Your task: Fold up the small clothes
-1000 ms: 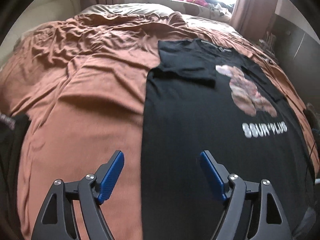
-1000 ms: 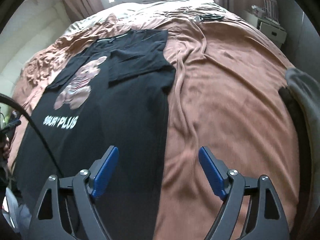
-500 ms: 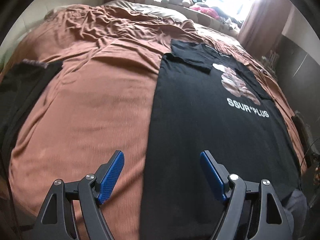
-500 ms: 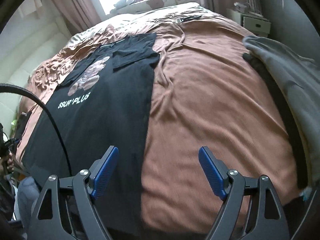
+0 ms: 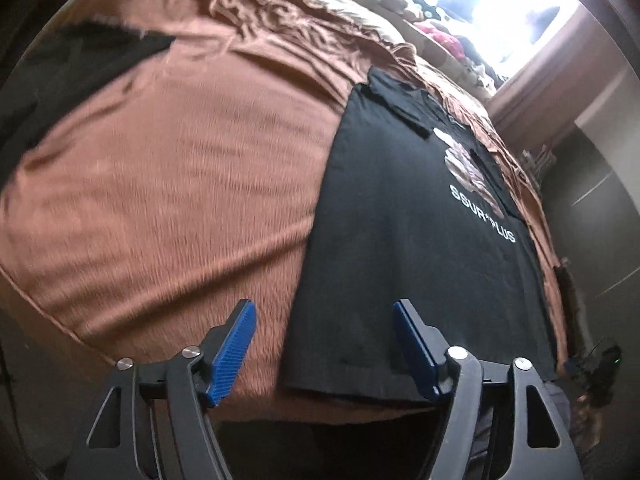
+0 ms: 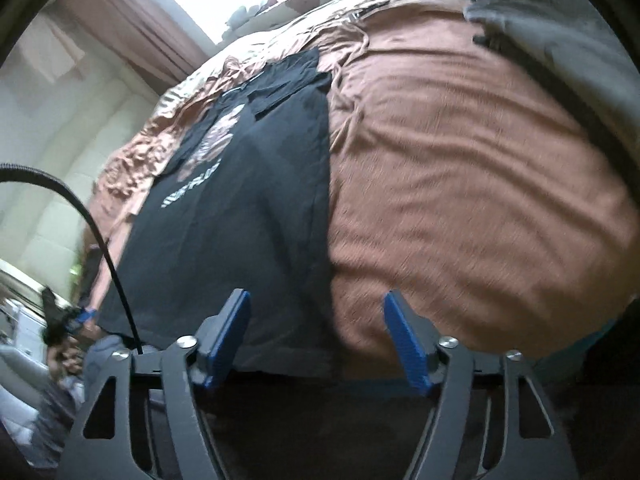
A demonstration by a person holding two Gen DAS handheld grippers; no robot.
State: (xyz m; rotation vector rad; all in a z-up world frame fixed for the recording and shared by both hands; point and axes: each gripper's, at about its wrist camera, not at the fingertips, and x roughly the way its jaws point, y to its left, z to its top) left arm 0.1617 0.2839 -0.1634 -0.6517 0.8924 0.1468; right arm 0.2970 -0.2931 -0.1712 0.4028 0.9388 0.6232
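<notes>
- a black tee (image 5: 400,240) lies flat on the bed (image 5: 180,184), print side up, both sleeves folded in over the chest.
- its hem runs along the near edge of the bed; the collar end points toward the window (image 5: 500,4).
- white lettering and a pale bear print (image 5: 468,168) sit on the upper half of the tee.
- left tongs (image 5: 324,344) hover above the tee's near left hem corner; the side edge of the tee runs up between the two blue pads.
- their jaws have just been closing, yet a clear gap remains and the pads press on nothing.
- right tongs (image 6: 316,336) hover over the near right hem corner, with the tee's right edge between the pads.
- these jaws have also just been closing and stand apart, gripping nothing.
- a brown sheet covers the bed, rumpled toward the window end.
- a dark garment (image 5: 60,76) lies at the far left of the bed in the left view.
- a grey garment (image 6: 560,36) lies at the bed's right edge in the right view.
- a black cable (image 6: 96,232) arcs across the left of the right view.
- both views are blurred.
</notes>
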